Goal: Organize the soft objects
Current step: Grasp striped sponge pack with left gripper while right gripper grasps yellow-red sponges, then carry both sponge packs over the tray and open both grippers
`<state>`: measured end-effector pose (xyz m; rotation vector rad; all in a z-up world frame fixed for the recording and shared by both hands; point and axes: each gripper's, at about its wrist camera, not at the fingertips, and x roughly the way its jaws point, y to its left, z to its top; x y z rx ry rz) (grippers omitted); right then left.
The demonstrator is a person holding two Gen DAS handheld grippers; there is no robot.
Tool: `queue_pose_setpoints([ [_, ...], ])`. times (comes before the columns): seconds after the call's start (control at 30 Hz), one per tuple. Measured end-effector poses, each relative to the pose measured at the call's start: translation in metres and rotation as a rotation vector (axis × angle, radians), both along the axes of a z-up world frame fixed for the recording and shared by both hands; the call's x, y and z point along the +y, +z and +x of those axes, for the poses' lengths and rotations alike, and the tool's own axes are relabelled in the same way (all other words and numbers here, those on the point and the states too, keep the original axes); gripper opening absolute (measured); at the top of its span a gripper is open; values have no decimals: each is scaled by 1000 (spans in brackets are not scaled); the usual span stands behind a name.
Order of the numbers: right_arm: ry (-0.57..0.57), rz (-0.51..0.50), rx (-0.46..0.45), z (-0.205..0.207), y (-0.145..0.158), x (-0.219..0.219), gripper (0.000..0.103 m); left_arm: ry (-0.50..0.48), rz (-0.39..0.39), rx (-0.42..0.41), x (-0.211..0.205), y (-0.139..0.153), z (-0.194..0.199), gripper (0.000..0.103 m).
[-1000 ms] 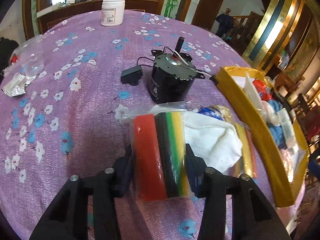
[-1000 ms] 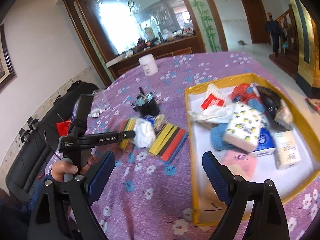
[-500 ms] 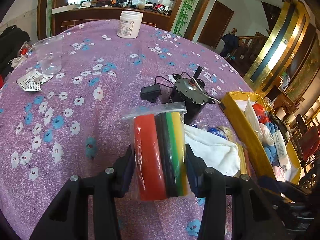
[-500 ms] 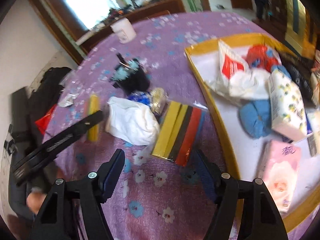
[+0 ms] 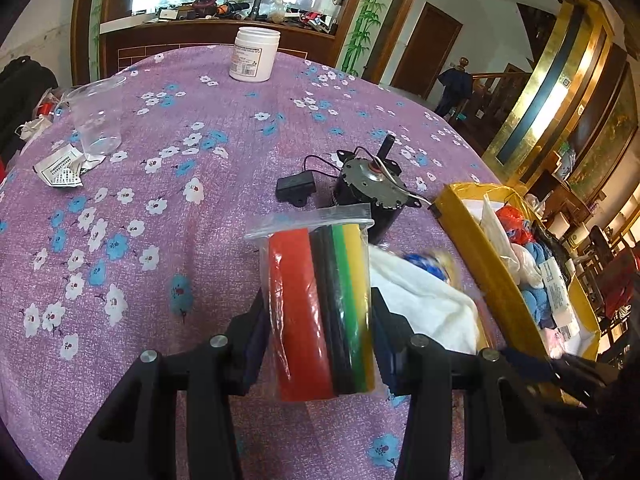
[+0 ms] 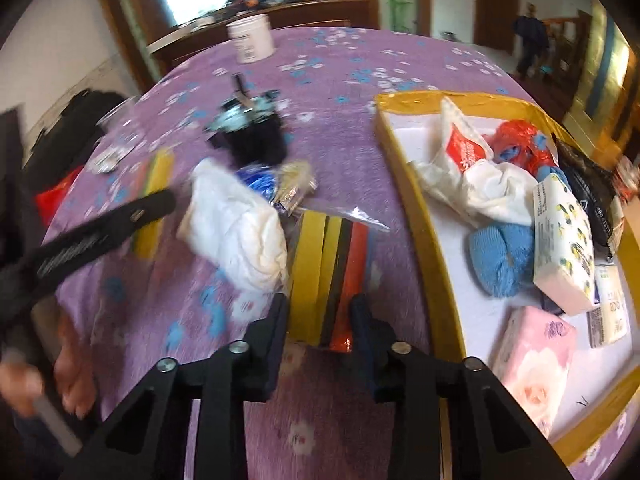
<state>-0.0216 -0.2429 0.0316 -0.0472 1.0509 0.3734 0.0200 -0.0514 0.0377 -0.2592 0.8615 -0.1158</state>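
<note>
Both grippers' fingers are closed on bagged sponge packs. Left gripper holds one bagged sponge pack upright, lifted above the purple tablecloth, left of the yellow tray. Right gripper pinches the near end of a second sponge pack lying flat just left of that tray. Each pack looks light, squashy, with slippery plastic; gripping across the stacked sponges' middle seems safest.

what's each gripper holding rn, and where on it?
Left hand-held gripper: bagged sponge pack, lower half. Right hand-held gripper: second sponge pack, near end.
</note>
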Motion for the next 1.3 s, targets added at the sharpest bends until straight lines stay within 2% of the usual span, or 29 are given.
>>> queue_pose_setpoints([
  [0.1, 113, -12, 32, -21, 2, 5, 33, 3, 0, 4, 1, -1, 1, 45],
  [0.2, 132, -29, -2, -33, 11, 1, 36, 4, 0, 5, 1, -1, 2, 45],
  [0.23, 126, -32, -20, -34, 14, -1, 43, 4, 3, 7, 1, -2, 2, 45],
  [0.27, 118, -26, -37, -33, 18, -4, 56, 5, 6, 7, 1, -2, 2, 45],
  [0.33, 95, 13, -38, -29, 18, -10, 68, 3, 7, 7, 1, -2, 3, 45],
  [0.4, 85, 41, -13, -24, 16, -10, 68, 7, 7, 4, 1, -2, 3, 45],
  [0.6, 83, 1, 7, -19, 0, 5, 68, 8, 3, -2, 2, -1, 3, 45],
  [0.67, 83, -25, 17, -19, -9, 10, 60, 7, 5, -6, 2, 0, 2, 45],
  [0.7, 87, -34, 27, -18, -14, 12, 49, 7, 5, -8, 2, 0, 1, 45],
  [0.77, 91, -25, -2, -20, -15, 11, 46, 8, 2, -14, 2, 1, 0, 45],
  [0.87, 87, 0, -20, -21, -10, 6, 44, 10, -4, -27, 3, 3, -2, 45],
  [0.97, 37, 2, -74, -19, 2, -4, 44, 6, -2, -40, 1, 5, -4, 45],
  [1.07, -1, 59, -105, -17, 12, -17, 44, 3, -4, -54, 1, 7, -5, 45],
  [1.3, -20, 115, -111, -20, 17, -23, 44, -12, -18, -101, -1, 13, -10, 45],
])
